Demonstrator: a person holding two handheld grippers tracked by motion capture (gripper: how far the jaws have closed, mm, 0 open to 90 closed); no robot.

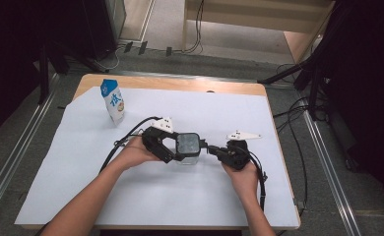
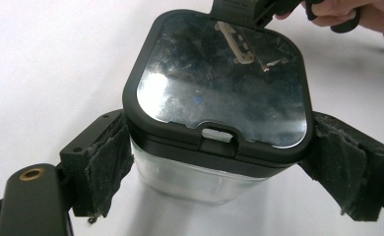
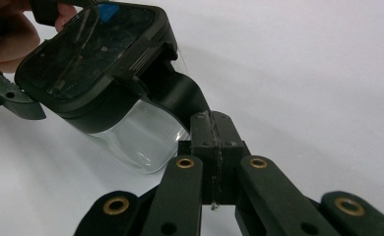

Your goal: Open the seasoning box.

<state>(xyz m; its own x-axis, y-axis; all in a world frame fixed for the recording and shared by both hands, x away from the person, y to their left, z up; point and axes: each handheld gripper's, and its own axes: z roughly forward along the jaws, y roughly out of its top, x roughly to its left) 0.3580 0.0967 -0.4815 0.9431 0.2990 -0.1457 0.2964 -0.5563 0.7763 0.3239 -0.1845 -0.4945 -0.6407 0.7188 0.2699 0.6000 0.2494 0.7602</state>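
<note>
A clear square container [image 1: 188, 146] with a black lid [image 2: 219, 78] stands on the white sheet in the middle of the table. My left gripper [image 1: 180, 147] comes from the left and is shut on it, its padded jaws pressing on both sides just under the lid [image 2: 222, 167]. From the right, my right gripper [image 1: 210, 149] is shut on the black flap [image 3: 180, 93] that sticks out of the lid's edge, jaws pinched together on it [image 3: 213, 137]. The container's clear body [image 3: 131, 132] looks tilted in the right gripper view.
A small blue and white carton [image 1: 113, 101] stands upright at the back left. White paper [image 1: 180, 196] covers most of the wooden table [image 1: 180, 83]. Cables trail from both grippers toward the table's front edge.
</note>
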